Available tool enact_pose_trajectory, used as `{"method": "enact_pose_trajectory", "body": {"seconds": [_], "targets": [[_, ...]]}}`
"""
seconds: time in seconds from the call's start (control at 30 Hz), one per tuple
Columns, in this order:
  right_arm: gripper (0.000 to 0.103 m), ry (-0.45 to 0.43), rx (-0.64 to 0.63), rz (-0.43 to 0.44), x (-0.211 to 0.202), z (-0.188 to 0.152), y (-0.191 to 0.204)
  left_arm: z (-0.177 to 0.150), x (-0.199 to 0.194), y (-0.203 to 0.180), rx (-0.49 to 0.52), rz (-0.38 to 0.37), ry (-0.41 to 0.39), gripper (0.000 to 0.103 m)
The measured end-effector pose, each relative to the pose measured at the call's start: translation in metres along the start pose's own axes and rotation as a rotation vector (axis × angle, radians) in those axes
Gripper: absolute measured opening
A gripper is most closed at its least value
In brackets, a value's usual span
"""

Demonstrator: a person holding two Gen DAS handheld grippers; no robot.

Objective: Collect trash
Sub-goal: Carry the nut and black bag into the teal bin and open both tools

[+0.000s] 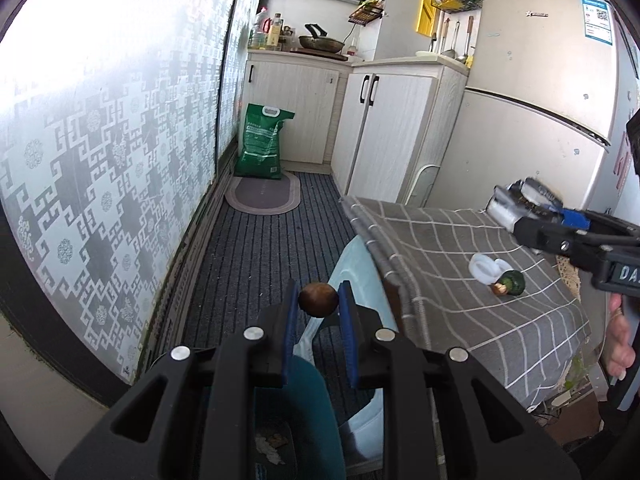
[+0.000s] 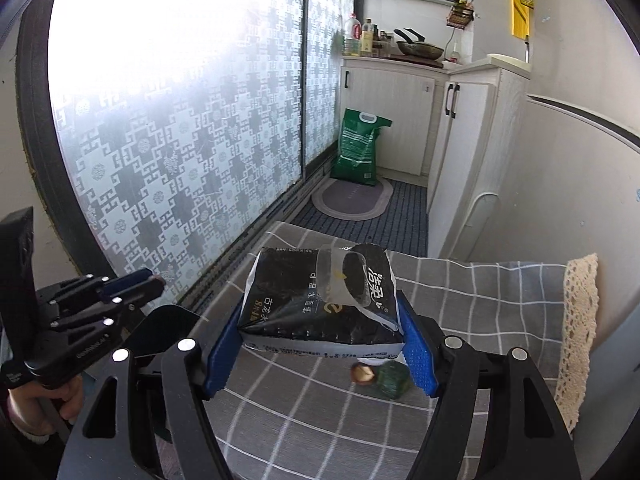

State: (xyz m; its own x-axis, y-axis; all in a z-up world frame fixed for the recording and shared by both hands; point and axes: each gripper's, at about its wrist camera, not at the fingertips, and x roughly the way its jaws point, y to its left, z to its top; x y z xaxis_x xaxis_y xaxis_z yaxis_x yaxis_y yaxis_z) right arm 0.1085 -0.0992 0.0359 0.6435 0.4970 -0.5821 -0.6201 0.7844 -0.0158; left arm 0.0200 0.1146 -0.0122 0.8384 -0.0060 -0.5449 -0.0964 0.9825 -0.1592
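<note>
My left gripper (image 1: 318, 300) is shut on a small brown round thing (image 1: 317, 299) and holds it over the floor beside the table, above a dark teal bin (image 1: 296, 420) with scraps inside. My right gripper (image 2: 320, 340) is shut on a black tissue pack (image 2: 320, 300) and holds it above the checked grey tablecloth (image 2: 280, 400). In the left wrist view the right gripper (image 1: 508, 216) shows at the right with the pack (image 1: 524, 200). A white cap (image 1: 486, 269) and a green vegetable stub (image 1: 509, 283) lie on the cloth; the stub also shows in the right wrist view (image 2: 390, 380).
A light blue plastic stool (image 1: 356, 264) stands by the table's left edge. A green sack (image 1: 262, 144) and an oval mat (image 1: 264, 194) lie at the far end by white cabinets (image 1: 384, 128). A fridge (image 1: 540, 100) stands at the right, a patterned sliding door (image 1: 120, 160) at the left.
</note>
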Motion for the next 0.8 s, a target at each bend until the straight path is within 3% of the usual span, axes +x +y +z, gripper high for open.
{"method": "enact_pose_trajectory", "body": {"seconds": [0.23, 0.43, 0.8], "targets": [[0.071, 0.021, -0.056, 0.096, 0.011, 0.016, 0.049, -0.022, 0.010, 0.045, -0.045, 0.041, 0.116, 0.022], [0.071, 0.090, -0.101, 0.143, 0.031, 0.015, 0.083, -0.052, 0.033, 0.077, -0.105, 0.036, 0.273, 0.022], [0.072, 0.253, -0.127, 0.196, 0.075, 0.003, 0.121, -0.099, 0.061, 0.094, -0.112, 0.014, 0.506, 0.022]]}}
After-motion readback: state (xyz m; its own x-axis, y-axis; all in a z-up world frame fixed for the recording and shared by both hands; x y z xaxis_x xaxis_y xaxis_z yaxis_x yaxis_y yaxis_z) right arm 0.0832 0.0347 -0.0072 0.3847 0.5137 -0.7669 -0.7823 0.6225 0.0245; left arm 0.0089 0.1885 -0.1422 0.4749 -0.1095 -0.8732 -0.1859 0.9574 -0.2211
